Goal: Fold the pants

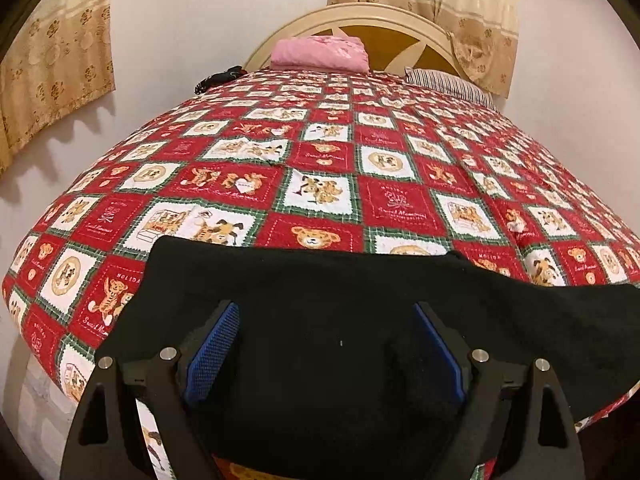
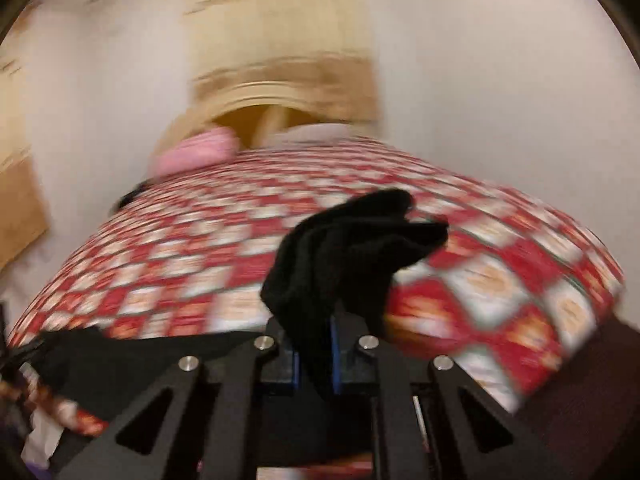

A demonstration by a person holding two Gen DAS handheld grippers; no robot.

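Black pants (image 1: 328,292) lie flat across the near end of a bed with a red and white teddy-bear quilt (image 1: 320,168). My left gripper (image 1: 326,320) is open just above the pants, its blue pads (image 1: 216,348) wide apart with nothing between them. In the blurred right wrist view, my right gripper (image 2: 314,344) is shut on a bunched end of the black pants (image 2: 352,240), lifted above the quilt (image 2: 200,248). The rest of the pants trails down to the left (image 2: 120,356).
A pink folded cloth (image 1: 320,54) and a striped pillow (image 1: 448,84) lie at the head of the bed by the wooden headboard (image 1: 384,28). A dark item (image 1: 218,78) sits at the far left edge. Curtains (image 1: 52,56) hang on the walls.
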